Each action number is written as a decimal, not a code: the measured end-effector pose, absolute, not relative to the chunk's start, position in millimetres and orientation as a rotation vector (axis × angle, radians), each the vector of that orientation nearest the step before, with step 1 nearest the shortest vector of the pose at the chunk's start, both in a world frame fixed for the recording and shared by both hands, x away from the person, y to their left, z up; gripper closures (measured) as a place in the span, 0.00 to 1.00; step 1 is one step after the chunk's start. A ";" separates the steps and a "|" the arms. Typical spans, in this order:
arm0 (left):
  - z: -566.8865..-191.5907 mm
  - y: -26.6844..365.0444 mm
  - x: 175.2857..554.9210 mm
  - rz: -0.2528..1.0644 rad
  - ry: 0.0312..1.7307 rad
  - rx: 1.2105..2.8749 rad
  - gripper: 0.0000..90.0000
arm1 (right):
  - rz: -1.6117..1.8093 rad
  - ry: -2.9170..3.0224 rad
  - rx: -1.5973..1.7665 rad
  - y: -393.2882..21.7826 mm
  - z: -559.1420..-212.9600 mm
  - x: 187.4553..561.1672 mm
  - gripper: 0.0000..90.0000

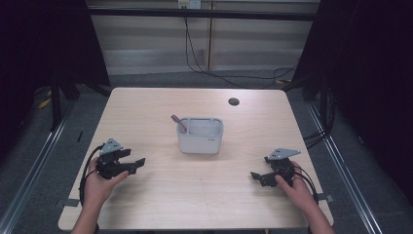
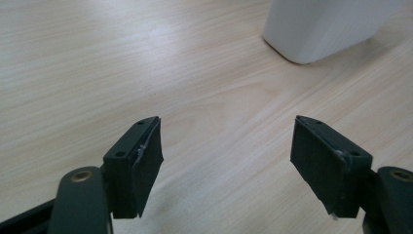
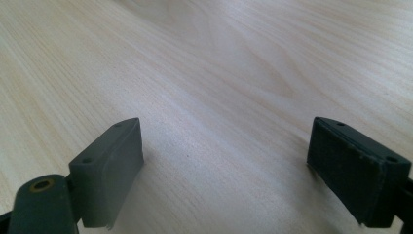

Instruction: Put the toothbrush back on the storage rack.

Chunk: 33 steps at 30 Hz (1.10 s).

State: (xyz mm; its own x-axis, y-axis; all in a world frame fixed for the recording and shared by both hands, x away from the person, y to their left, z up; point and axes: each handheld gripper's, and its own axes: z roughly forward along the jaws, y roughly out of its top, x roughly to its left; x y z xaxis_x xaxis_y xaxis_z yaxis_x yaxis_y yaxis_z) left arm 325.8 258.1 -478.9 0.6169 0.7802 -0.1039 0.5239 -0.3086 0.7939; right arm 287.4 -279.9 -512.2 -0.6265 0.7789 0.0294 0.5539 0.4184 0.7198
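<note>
Colours on the table

Pale wood-grain table (image 1: 195,195); white holder (image 1: 200,142) with a reddish-brown stick (image 1: 178,121) in it; black left gripper (image 1: 137,163) and right gripper (image 1: 258,177), each topped by a grey plate; dark round hole (image 1: 234,101).

The table (image 1: 195,190) has a pale wood-grain top, smooth with a soft satin sheen; in both gripper views the fine streaked grain runs clear. At its 12 o'clock edge sits a small dark round insert (image 1: 234,101), probably plastic, though it is too small to tell. The caddy (image 1: 200,135) at the centre looks like matt white plastic, smooth-walled with rounded corners. The left gripper (image 1: 136,164) and right gripper (image 1: 259,177) are matt black plastic, each topped by a dull grey plate. The pads (image 2: 146,165) look rubbery, slightly frayed at the edges.
</note>
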 end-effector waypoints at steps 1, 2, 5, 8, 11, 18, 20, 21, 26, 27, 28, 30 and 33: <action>-480.1 258.9 325.4 0.377 1.028 1.997 0.30 | 1.027 2.368 1.152 -279.9 -512.3 287.4 0.14; -481.1 259.7 325.2 0.381 1.023 2.009 0.30 | 1.027 2.368 1.153 -279.9 -512.2 287.4 0.14; -484.2 261.1 324.6 0.374 1.021 2.020 0.30 | 1.026 2.368 1.152 -279.9 -512.3 287.4 0.14; -486.6 263.0 324.0 0.374 1.012 2.048 0.30 | 1.026 2.368 1.152 -279.9 -512.2 287.4 0.14; -489.4 263.2 323.1 0.366 1.015 2.052 0.29 | 1.027 2.368 1.152 -279.9 -512.3 287.4 0.14; -493.3 265.9 321.3 0.369 1.020 2.082 0.28 | 1.027 2.368 1.152 -279.9 -512.3 287.3 0.14; -495.2 266.1 320.7 0.361 1.025 2.083 0.28 | 1.027 2.368 1.152 -279.9 -512.3 287.3 0.14; -495.7 266.3 320.6 0.367 1.021 2.090 0.28 | 1.027 2.368 1.152 -279.9 -512.2 287.3 0.14; -497.5 268.5 319.8 0.378 1.028 2.099 0.27 | 1.026 2.368 1.152 -279.9 -512.2 287.3 0.14; -497.6 269.1 319.4 0.375 1.030 2.103 0.27 | 1.027 2.368 1.152 -279.9 -512.2 287.3 0.14; -498.0 270.1 319.6 0.380 1.022 2.108 0.27 | 1.027 2.368 1.152 -279.9 -512.2 287.3 0.14; -498.5 271.1 319.2 0.384 1.028 2.111 0.26 | 1.028 2.368 1.151 -280.0 -512.3 287.3 0.14; -499.0 272.4 319.0 0.384 1.033 2.103 0.26 | 1.027 2.368 1.152 -279.9 -512.2 287.2 0.14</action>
State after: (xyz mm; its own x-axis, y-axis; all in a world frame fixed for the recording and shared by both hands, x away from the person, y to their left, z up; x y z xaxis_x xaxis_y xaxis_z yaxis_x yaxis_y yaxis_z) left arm 319.0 272.4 -499.0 0.6295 0.7750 -0.0555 0.5501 -0.3940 0.7363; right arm 287.2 -279.9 -512.2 -0.6267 0.7787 0.0296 0.5539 0.4184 0.7198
